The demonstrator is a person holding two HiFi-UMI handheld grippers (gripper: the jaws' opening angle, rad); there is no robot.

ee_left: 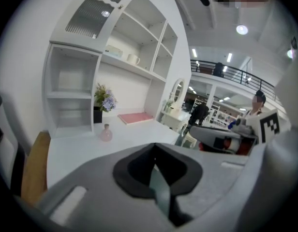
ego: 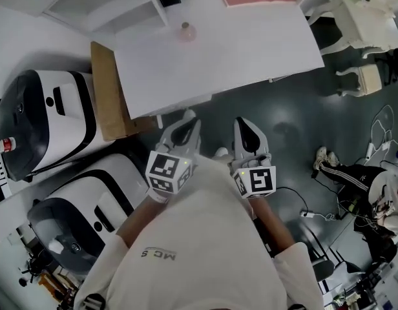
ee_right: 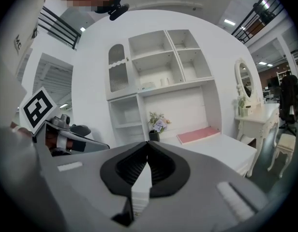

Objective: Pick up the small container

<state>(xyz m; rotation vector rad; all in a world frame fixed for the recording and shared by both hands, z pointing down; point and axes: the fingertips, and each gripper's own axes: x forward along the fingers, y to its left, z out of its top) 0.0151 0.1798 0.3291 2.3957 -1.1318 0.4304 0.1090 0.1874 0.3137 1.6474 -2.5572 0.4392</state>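
While left hand-held gripper (ego: 186, 126) hovers, small container (ego: 185, 31) stands ahead — apart.

1. Shirt (ego: 205, 231), head view: grey print on the pale fabric, seen upside down, reads "MC S"; any further letters not resolved
2. Same shirt at the upper left edge of the right gripper view: "MC" legible, the rest cut off
3. Left cube (ego: 168, 172) and right cube (ego: 256, 181): black-and-white square code markers only, no letters or digits
4. Small red tag (ego: 6, 145) at the far left of the head view: too small to read
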